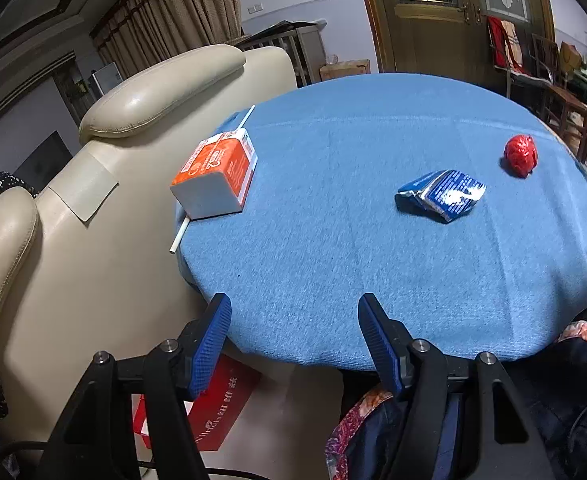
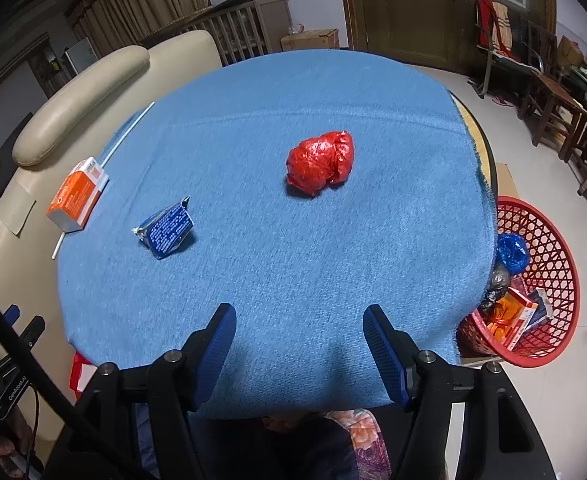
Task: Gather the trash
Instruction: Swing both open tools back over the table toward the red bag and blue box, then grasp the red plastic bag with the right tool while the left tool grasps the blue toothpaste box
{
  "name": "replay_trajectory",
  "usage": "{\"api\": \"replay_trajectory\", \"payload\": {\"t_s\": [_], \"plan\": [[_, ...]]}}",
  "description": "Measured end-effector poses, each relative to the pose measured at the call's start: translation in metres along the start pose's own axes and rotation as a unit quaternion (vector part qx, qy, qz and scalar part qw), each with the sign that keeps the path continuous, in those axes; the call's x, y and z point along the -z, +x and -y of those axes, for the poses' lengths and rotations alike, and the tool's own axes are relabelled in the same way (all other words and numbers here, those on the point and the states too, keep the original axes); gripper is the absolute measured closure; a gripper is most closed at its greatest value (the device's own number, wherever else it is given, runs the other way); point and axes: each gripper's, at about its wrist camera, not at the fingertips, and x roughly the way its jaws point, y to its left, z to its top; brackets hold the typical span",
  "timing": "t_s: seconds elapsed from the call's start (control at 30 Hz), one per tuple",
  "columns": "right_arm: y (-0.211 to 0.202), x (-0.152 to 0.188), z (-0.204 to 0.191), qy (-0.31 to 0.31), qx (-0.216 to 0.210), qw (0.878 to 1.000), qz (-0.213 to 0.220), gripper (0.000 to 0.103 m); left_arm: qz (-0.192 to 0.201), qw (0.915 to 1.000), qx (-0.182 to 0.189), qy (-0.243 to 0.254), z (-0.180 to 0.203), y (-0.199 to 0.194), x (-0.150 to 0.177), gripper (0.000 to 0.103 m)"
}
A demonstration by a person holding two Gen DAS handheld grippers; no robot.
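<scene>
On the round table with a blue cloth (image 1: 373,248) lie an orange-and-white carton (image 1: 217,174) at the left edge, a white straw (image 1: 181,234) under it, a crumpled blue wrapper (image 1: 443,196) and a red crumpled plastic ball (image 1: 521,154). My left gripper (image 1: 293,312) is open and empty over the near edge. In the right wrist view the red ball (image 2: 320,163) lies mid-table, the blue wrapper (image 2: 167,229) and the carton (image 2: 78,195) to the left. My right gripper (image 2: 299,320) is open and empty above the near cloth (image 2: 293,264).
A red mesh basket (image 2: 549,264) with trash in it stands on the floor right of the table. A beige leather armchair (image 1: 93,216) presses against the table's left side. A red bag (image 1: 221,404) lies on the floor below. Wooden chairs (image 2: 553,108) stand at the far right.
</scene>
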Motion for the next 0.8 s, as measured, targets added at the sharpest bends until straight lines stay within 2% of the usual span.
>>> {"api": "replay_trajectory", "payload": {"t_s": [0.23, 0.5, 0.63, 0.8], "plan": [[0.009, 0.000, -0.005, -0.004, 0.000, 1.000, -0.012, 0.034, -0.007, 1.0000, -0.003, 0.003, 0.001, 0.006, 0.002, 0.036], [0.021, -0.013, -0.003, 0.005, -0.009, 1.000, -0.020, 0.033, -0.036, 0.9991, 0.022, -0.003, 0.002, 0.026, -0.002, 0.036], [0.028, -0.033, 0.006, 0.024, -0.013, 1.000, -0.014, 0.033, -0.043, 0.9983, 0.040, 0.000, 0.006, 0.038, -0.019, 0.036], [0.039, -0.066, 0.016, 0.053, -0.035, 0.998, -0.007, 0.033, -0.034, 0.9978, 0.051, 0.026, 0.025, 0.052, -0.049, 0.036]]}}
